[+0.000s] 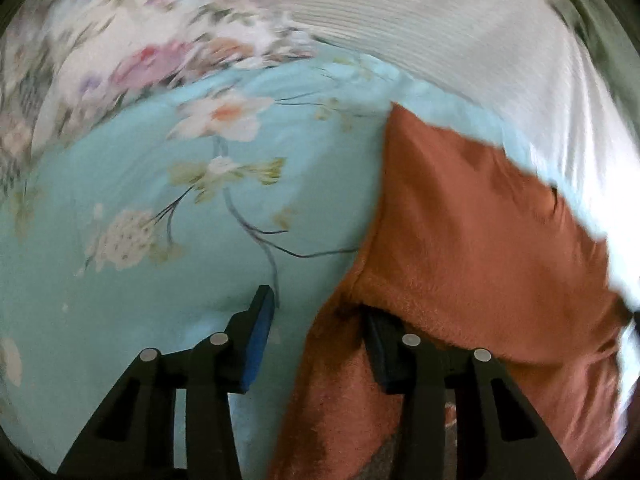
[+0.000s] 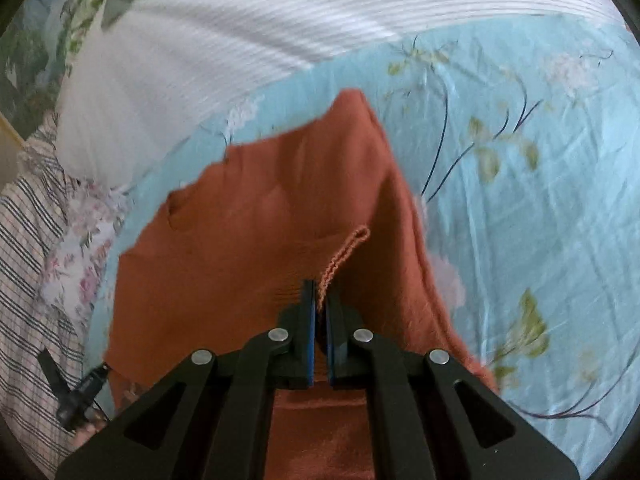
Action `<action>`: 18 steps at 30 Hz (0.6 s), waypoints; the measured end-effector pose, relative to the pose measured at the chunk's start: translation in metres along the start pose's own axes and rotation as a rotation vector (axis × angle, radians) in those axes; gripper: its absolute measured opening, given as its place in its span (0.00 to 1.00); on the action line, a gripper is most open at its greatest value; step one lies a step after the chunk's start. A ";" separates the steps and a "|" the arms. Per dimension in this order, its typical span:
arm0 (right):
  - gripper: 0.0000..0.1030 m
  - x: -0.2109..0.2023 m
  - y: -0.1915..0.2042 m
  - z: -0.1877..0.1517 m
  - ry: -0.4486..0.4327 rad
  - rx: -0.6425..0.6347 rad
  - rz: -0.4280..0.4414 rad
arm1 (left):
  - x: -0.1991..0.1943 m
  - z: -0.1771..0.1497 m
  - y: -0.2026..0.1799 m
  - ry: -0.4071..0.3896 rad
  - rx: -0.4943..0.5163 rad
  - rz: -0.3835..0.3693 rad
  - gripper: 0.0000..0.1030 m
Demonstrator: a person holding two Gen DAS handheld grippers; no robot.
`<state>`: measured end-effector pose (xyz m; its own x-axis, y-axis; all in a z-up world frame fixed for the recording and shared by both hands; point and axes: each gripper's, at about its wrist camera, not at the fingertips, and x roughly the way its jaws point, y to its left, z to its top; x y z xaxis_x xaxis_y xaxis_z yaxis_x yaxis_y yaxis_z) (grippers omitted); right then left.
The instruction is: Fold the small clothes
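Note:
A rust-orange knitted garment (image 2: pixel 280 208) hangs and drapes over a light blue floral bedsheet (image 2: pixel 520 200). My right gripper (image 2: pixel 319 300) is shut on the garment's edge, beside a small knitted loop (image 2: pixel 352 244). In the left wrist view the same garment (image 1: pixel 480 220) fills the right side. My left gripper (image 1: pixel 316 312) is open. Its left finger (image 1: pixel 260 320) is bare over the sheet (image 1: pixel 160 280). The orange cloth lies over its right finger, which is mostly hidden.
A white striped cloth (image 2: pixel 240 40) lies across the far side of the bed, also in the left wrist view (image 1: pixel 480 40). A pink floral fabric (image 1: pixel 140 52) lies beyond the sheet. A checked fabric (image 2: pixel 24 260) and a black device (image 2: pixel 76 392) are at the left.

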<state>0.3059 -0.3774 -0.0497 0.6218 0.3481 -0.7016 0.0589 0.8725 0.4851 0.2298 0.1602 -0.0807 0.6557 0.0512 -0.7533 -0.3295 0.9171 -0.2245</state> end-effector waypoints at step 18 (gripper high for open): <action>0.02 0.025 0.012 -0.012 0.068 -0.082 -0.087 | 0.002 -0.002 0.001 0.009 -0.005 -0.020 0.44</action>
<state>0.3128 -0.3538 -0.0680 0.5628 0.2901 -0.7740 0.0441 0.9245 0.3786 0.2297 0.1606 -0.0833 0.6557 0.0292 -0.7544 -0.3202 0.9157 -0.2429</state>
